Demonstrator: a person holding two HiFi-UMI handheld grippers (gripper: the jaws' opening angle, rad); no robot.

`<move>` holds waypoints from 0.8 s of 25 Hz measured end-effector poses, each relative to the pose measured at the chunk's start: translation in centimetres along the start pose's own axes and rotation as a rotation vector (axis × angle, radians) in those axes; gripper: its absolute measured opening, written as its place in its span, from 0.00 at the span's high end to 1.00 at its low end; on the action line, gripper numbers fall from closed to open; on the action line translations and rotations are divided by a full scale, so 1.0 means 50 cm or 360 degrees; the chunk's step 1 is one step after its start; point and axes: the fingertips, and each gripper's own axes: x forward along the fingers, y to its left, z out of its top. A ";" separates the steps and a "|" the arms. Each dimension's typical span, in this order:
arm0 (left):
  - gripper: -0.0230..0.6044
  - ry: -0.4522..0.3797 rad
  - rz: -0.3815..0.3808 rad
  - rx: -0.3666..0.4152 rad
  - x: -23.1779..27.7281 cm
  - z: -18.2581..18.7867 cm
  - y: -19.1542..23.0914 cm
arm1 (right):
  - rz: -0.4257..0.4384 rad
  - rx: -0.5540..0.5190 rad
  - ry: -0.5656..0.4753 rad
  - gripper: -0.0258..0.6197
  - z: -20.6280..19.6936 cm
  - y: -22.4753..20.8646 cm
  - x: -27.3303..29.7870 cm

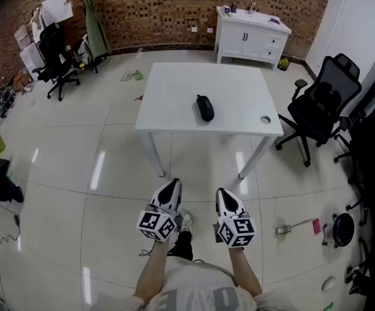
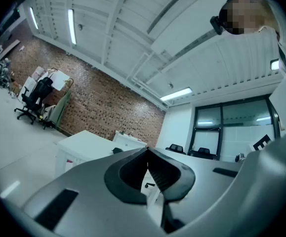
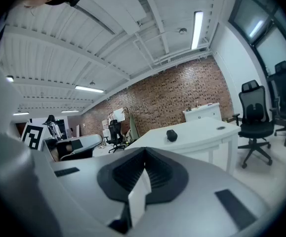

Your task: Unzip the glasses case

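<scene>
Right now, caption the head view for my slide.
Left hand-held gripper and right hand-held gripper, both shut, face a white table holding the glasses case.

Nothing readable here. There are big pale letters across the near shirt, but they're cut off at the edge and can't be made out. The square black-and-white markers on the left gripper and right gripper are patterns only, with no words or numbers.

A glasses case lies on the white table, well beyond the left gripper and right gripper.
</scene>
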 end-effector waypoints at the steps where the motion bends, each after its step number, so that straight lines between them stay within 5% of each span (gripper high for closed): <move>1: 0.96 0.0007 -0.0023 0.0010 0.053 0.019 0.031 | -0.0007 -0.0020 0.0010 0.96 0.020 -0.010 0.062; 8: 0.96 0.0070 -0.0171 0.0089 0.382 0.097 0.212 | -0.0059 -0.0007 0.0001 0.96 0.120 -0.092 0.407; 15: 0.96 0.0174 -0.0159 0.0027 0.600 0.029 0.290 | -0.0033 -0.0007 0.0141 0.96 0.114 -0.234 0.596; 20: 0.96 0.0277 -0.0211 0.0118 0.739 -0.001 0.327 | 0.0050 -0.0018 0.0268 0.96 0.091 -0.285 0.693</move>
